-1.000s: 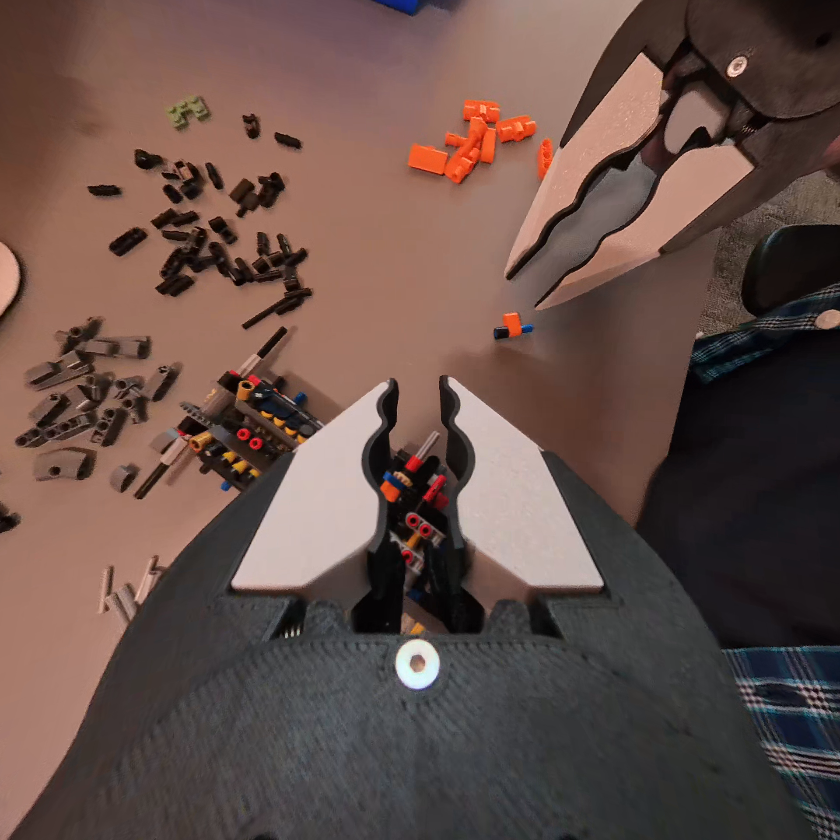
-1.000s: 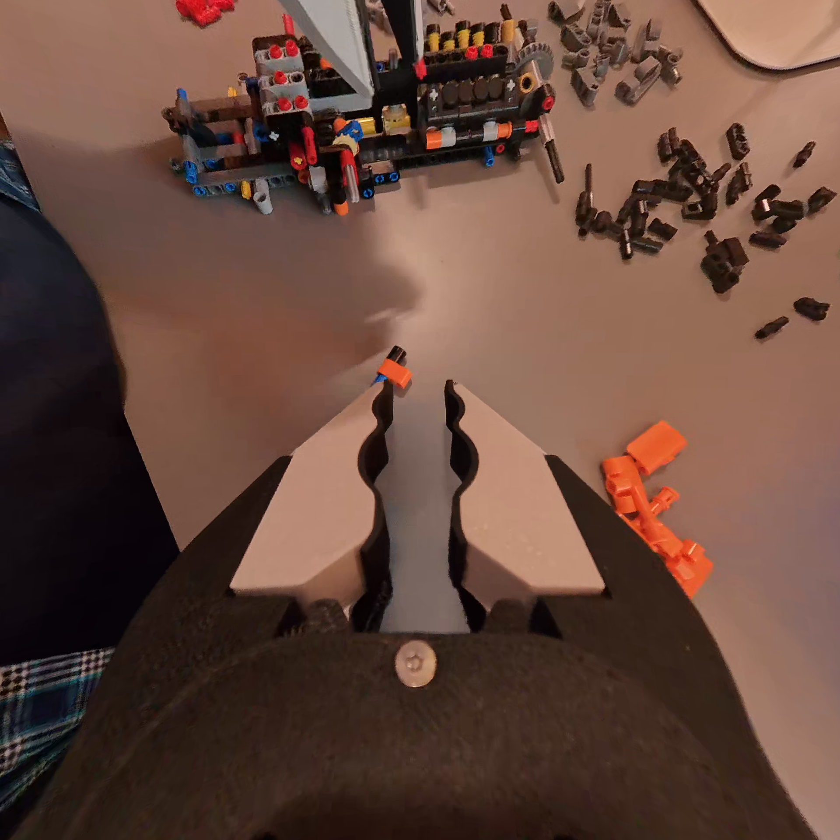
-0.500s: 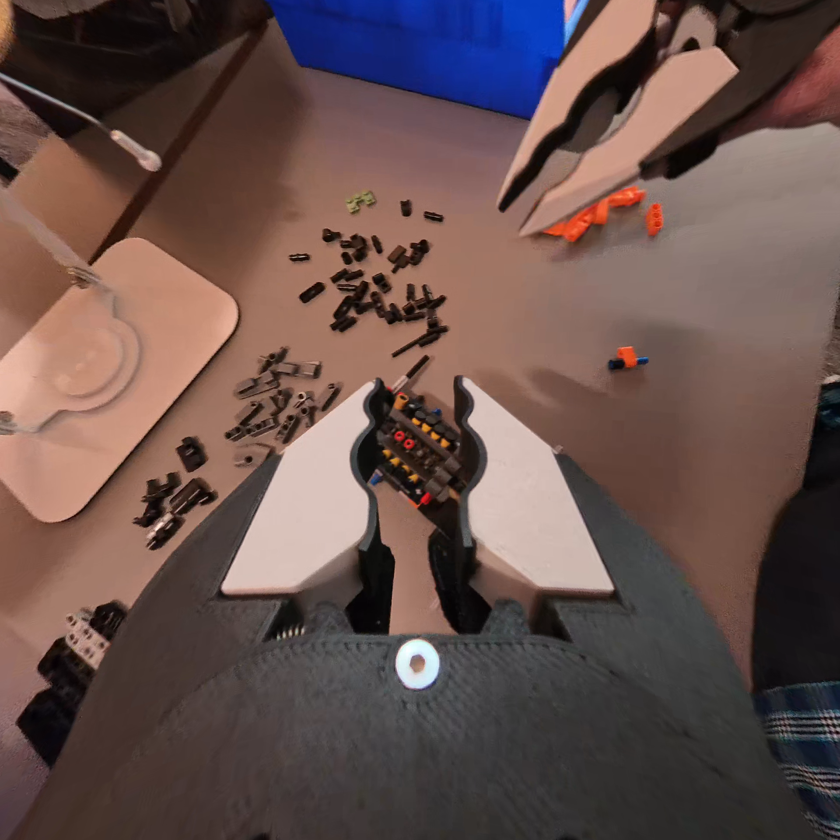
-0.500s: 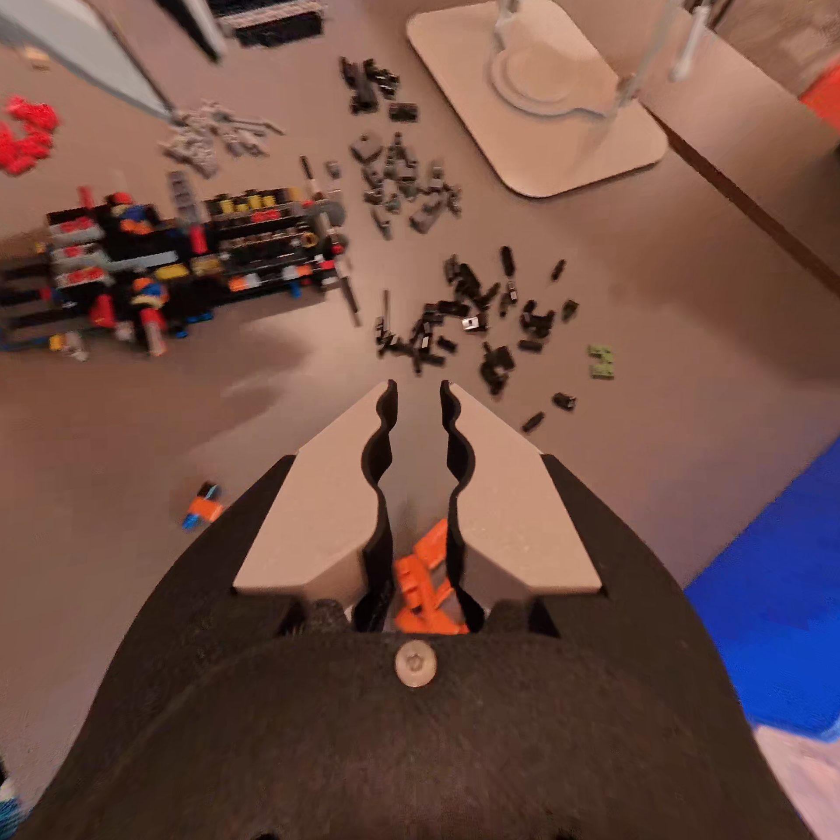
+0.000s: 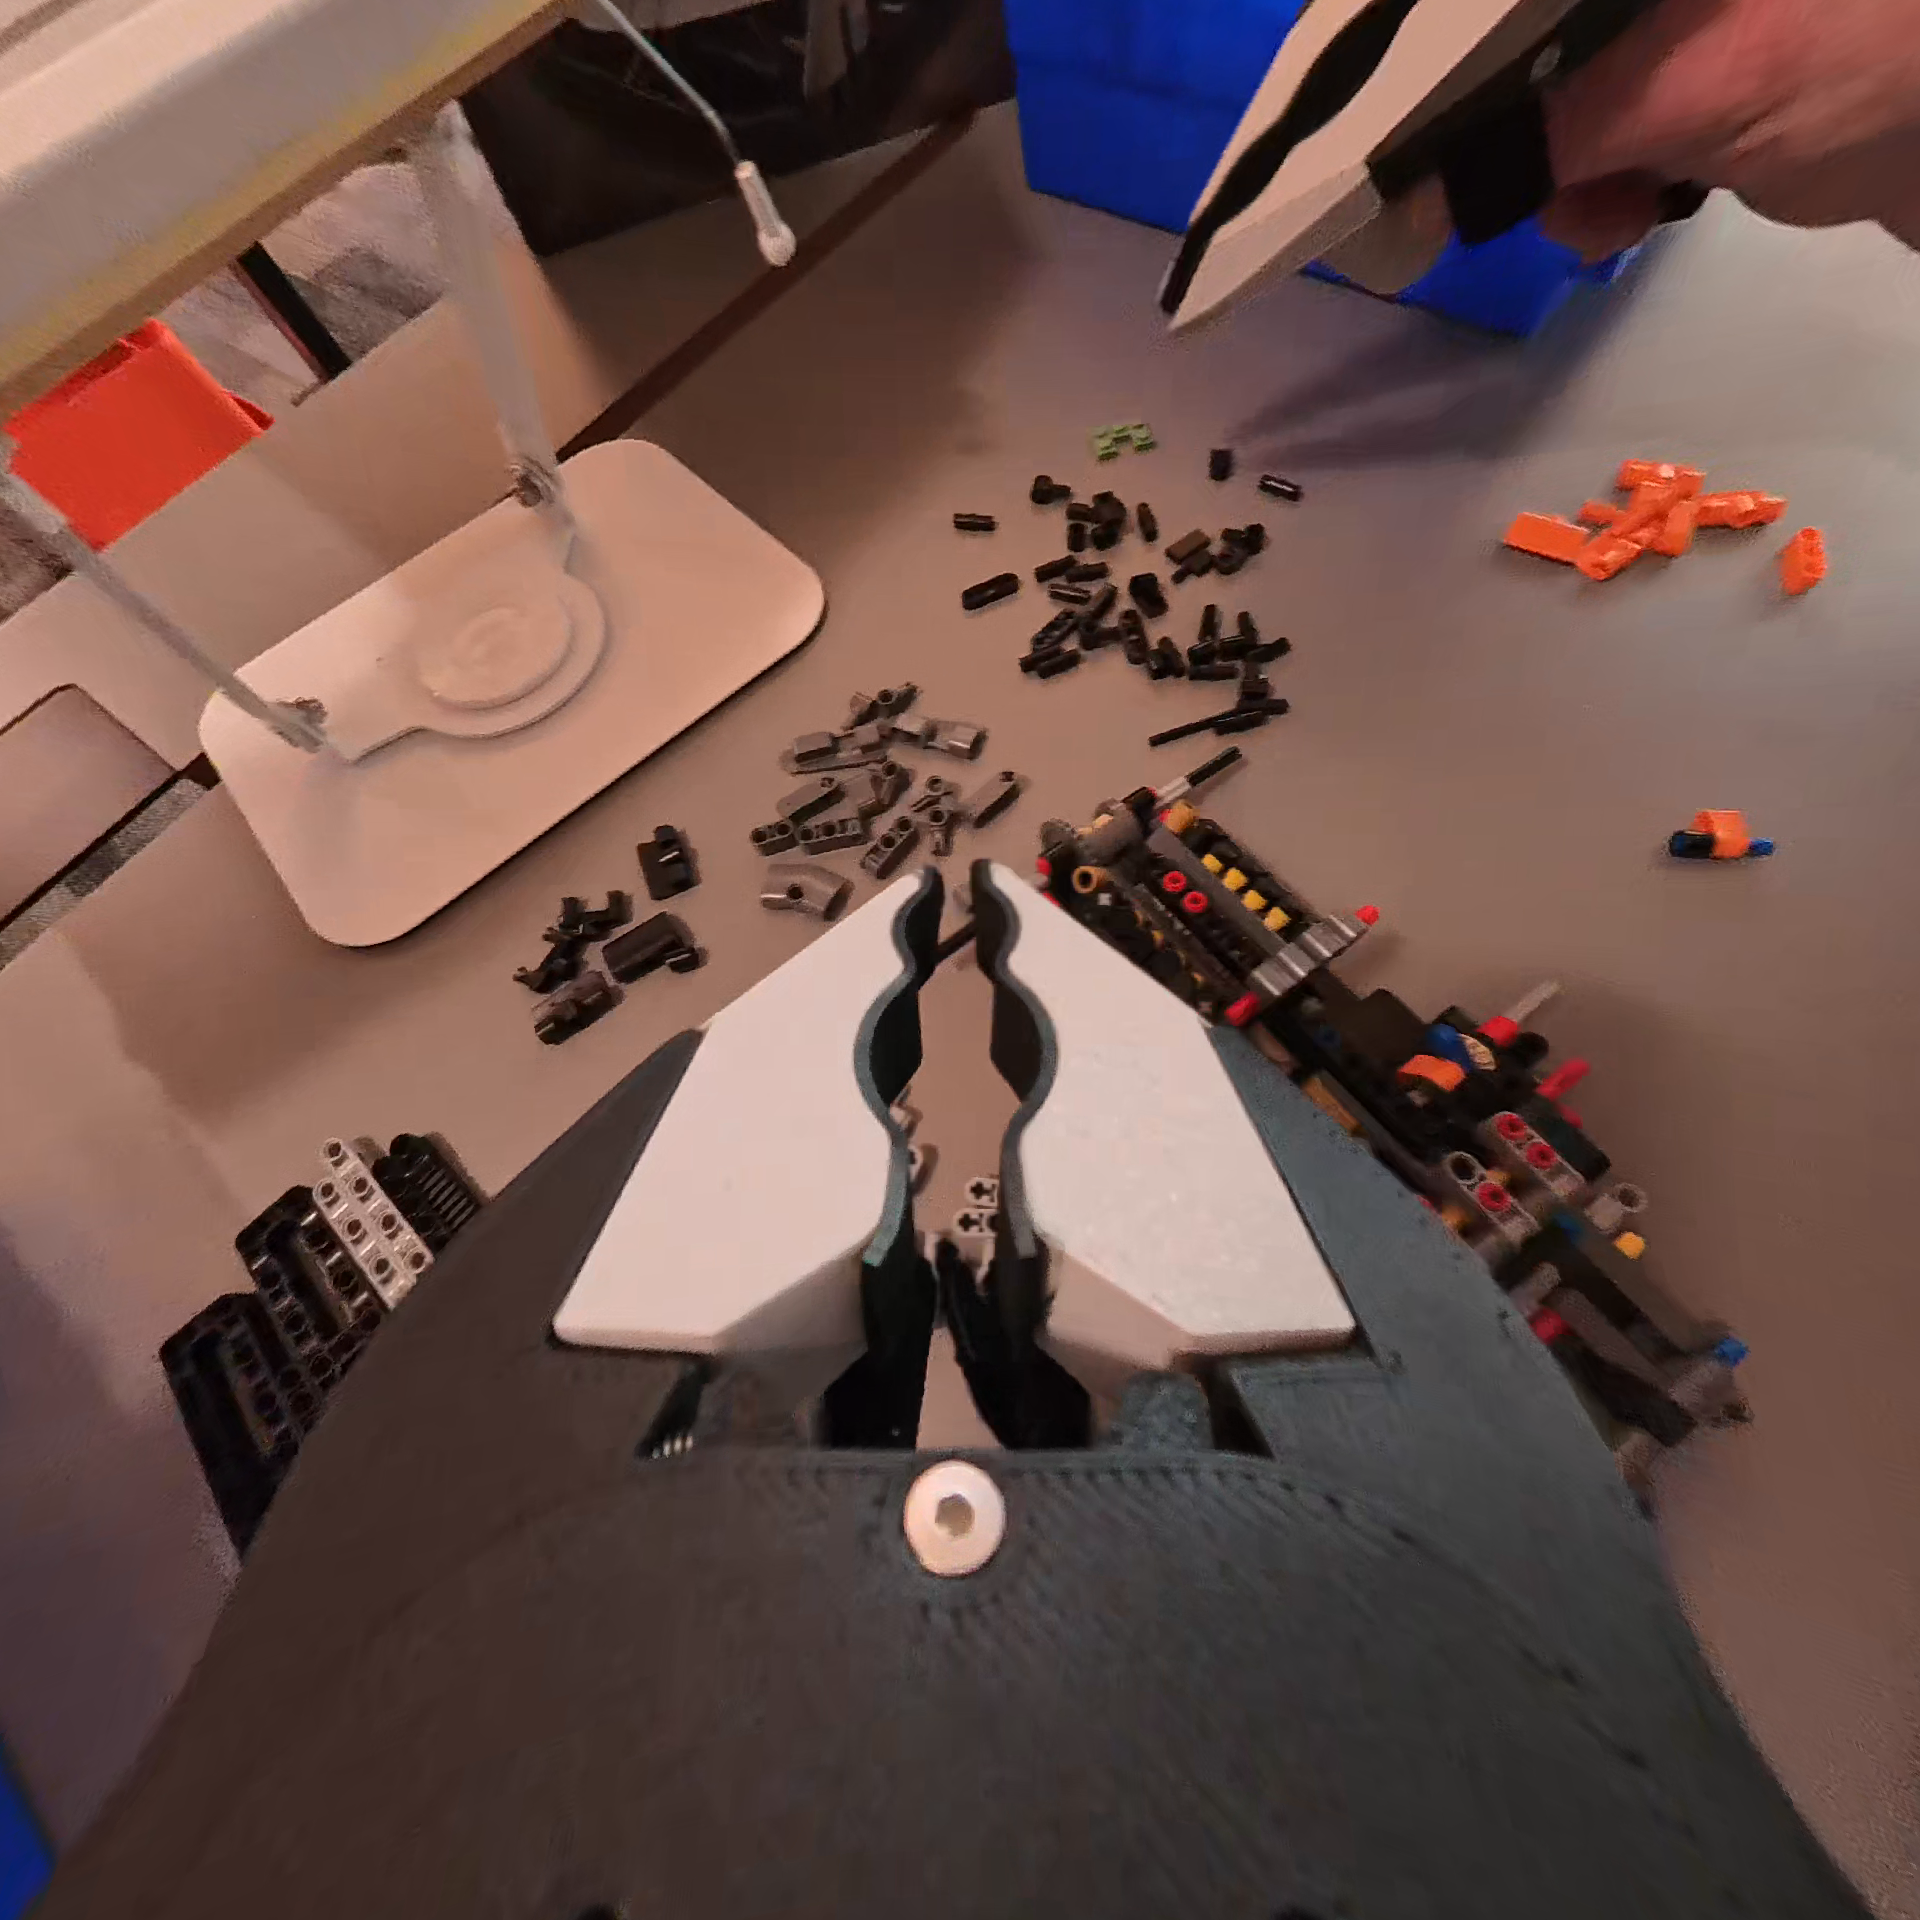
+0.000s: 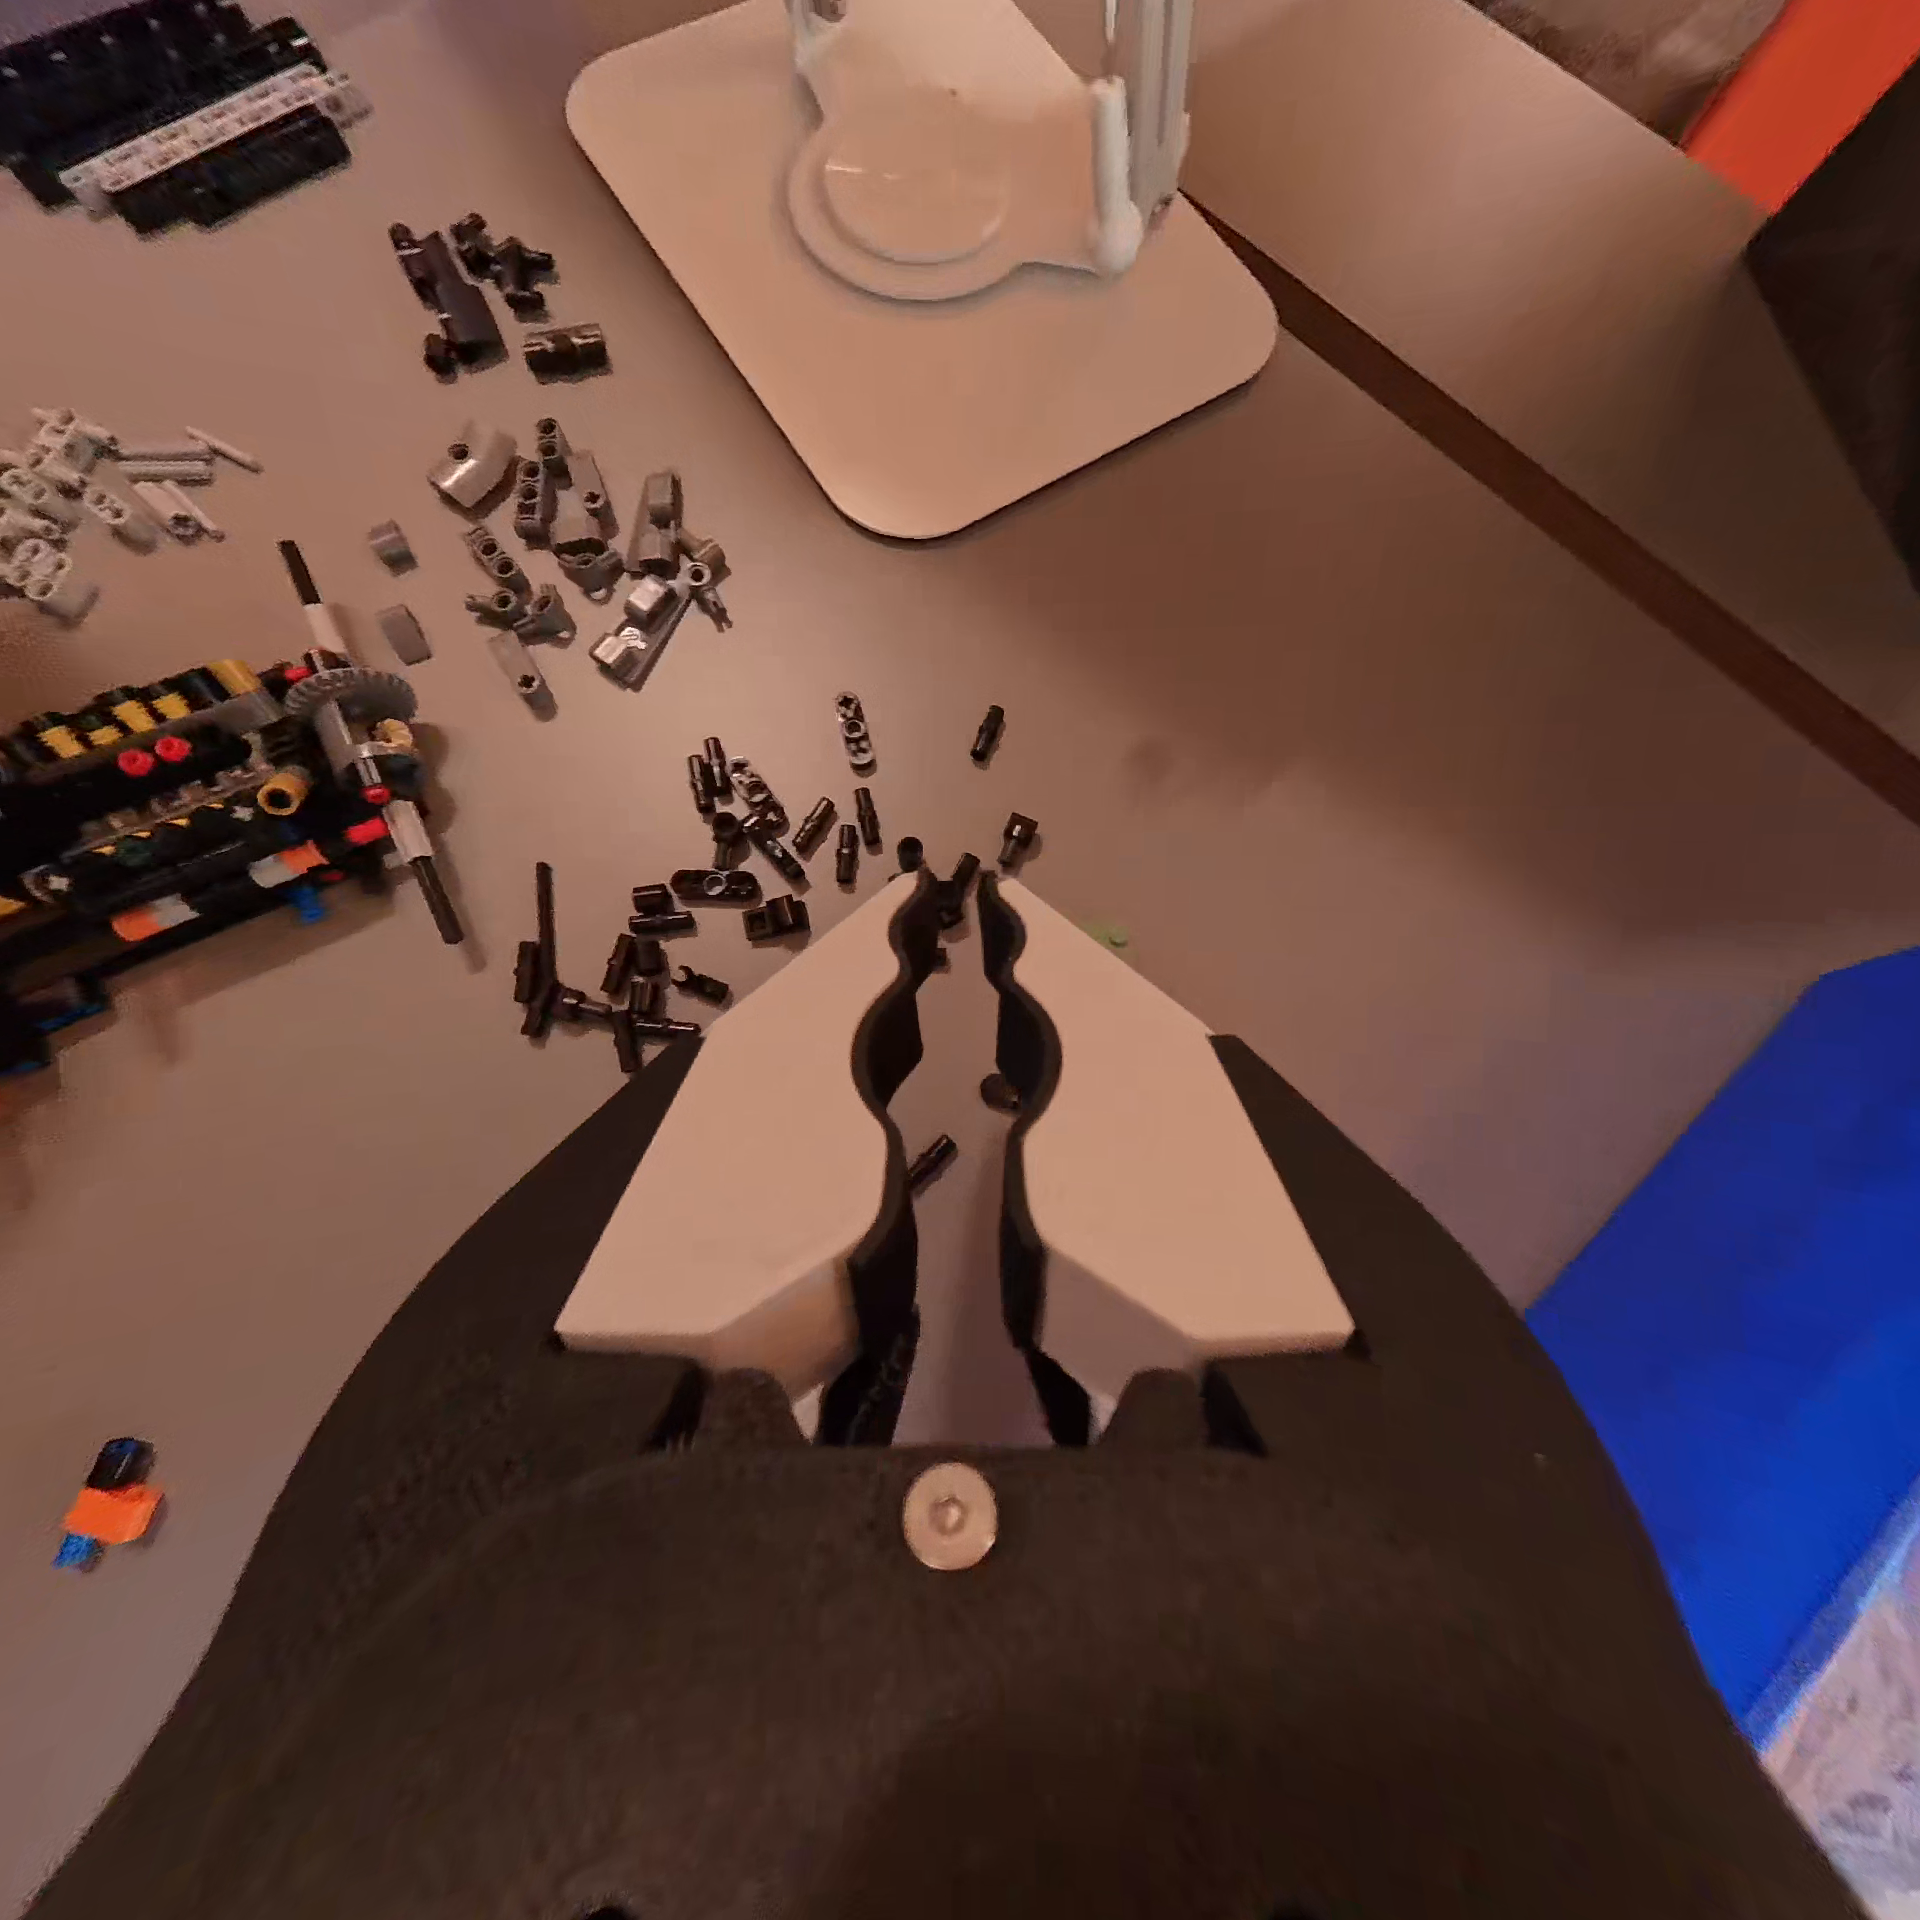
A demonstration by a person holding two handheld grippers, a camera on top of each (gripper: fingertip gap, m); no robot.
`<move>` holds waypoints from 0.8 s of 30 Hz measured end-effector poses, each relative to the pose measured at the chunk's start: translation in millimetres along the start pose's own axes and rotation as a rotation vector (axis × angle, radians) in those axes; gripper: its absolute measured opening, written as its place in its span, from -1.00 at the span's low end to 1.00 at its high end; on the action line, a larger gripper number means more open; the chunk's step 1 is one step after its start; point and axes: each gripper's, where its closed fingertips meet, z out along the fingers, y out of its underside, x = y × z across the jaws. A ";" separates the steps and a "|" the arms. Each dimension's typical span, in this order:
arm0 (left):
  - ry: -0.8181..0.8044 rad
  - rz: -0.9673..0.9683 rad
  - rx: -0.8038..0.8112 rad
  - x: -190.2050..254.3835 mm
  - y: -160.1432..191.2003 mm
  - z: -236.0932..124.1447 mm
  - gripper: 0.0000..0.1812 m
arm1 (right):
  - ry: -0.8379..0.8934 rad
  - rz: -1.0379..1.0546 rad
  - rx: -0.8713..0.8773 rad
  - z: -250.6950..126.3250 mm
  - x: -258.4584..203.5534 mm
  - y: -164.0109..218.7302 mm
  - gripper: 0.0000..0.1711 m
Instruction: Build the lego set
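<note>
Both empty, tips slightly parted: left gripper (image 5: 954, 883) above the Technic chassis (image 5: 1351, 1049), right gripper (image 6: 948, 883) over black pins (image 6: 748, 894).

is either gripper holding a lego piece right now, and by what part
Nothing is held. The left gripper and the right gripper both show an empty gap between their fingers; only loose pieces on the table show through.

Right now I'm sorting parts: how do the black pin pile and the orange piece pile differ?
The black pin pile holds many small pieces spread wide; the orange piece pile holds few, bigger pieces bunched tight. Black lies beside the grey pieces; orange lies apart. Both are loose on the table.
</note>
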 end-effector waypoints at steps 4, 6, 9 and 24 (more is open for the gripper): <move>0.007 -0.009 0.027 -1.0 10.0 -5.6 -1.00 | -0.064 -0.025 -0.055 3.9 -12.9 6.0 -0.99; 0.014 -0.052 0.056 1.3 17.1 -13.1 -1.00 | -0.072 -0.032 -0.087 7.4 -15.6 12.1 -0.97; 0.002 -0.097 0.083 2.9 29.1 -22.9 -1.00 | -0.078 -0.032 -0.121 15.1 -16.1 16.9 -0.87; 0.018 -0.115 0.124 3.1 42.2 -25.5 -1.00 | -0.099 -0.236 -0.256 66.4 -13.1 25.7 -0.89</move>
